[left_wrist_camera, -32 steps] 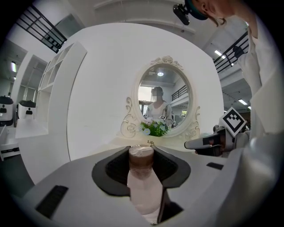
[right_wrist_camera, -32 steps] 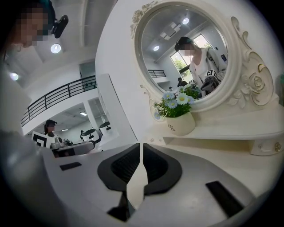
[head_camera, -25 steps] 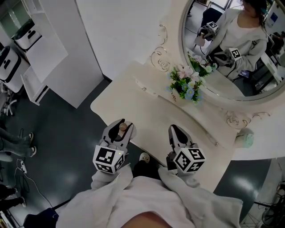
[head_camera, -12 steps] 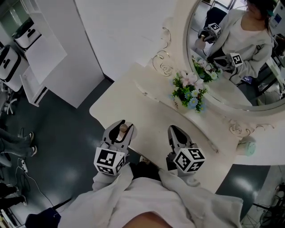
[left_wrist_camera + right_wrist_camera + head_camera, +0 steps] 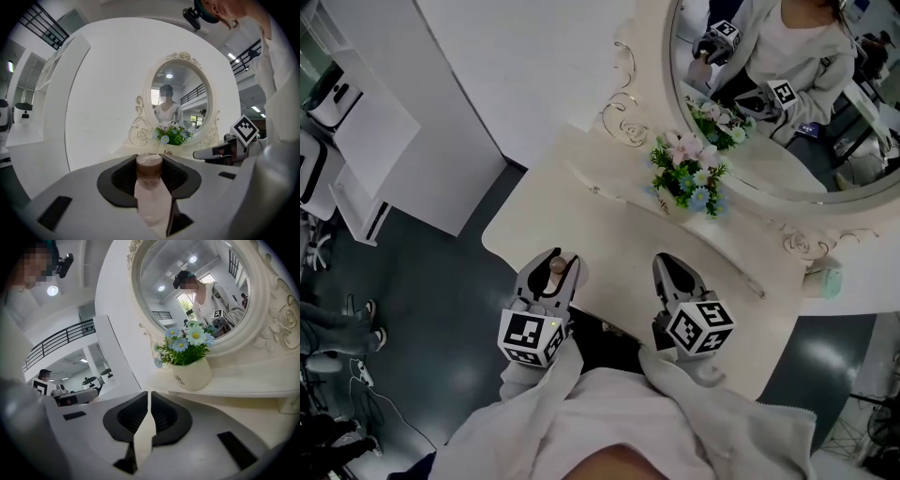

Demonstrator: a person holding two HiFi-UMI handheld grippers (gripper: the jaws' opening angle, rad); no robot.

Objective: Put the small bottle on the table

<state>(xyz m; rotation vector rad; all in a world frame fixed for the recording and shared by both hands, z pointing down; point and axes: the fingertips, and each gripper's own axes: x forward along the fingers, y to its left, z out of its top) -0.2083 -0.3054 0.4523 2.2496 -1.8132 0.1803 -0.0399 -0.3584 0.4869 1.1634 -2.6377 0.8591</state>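
One small bottle [image 5: 151, 192] sits clamped in our left gripper [image 5: 558, 266] over the near edge of the dressing table [image 5: 619, 248]. Its long axis lies along the jaws, brown cap pointing forward toward the single mirror [image 5: 769, 103]. Our right gripper [image 5: 149, 401] is closed and empty, and one flowerpot [image 5: 190, 374] stands beyond.

Bright, even indoor light; fisheye-bent edges; dark vignetted corners.

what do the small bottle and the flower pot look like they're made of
The small bottle is probably translucent plastic or glass: pale pink milky body, brown cap. The flower pot seems glazed cream ceramic: smooth, with a soft sheen.
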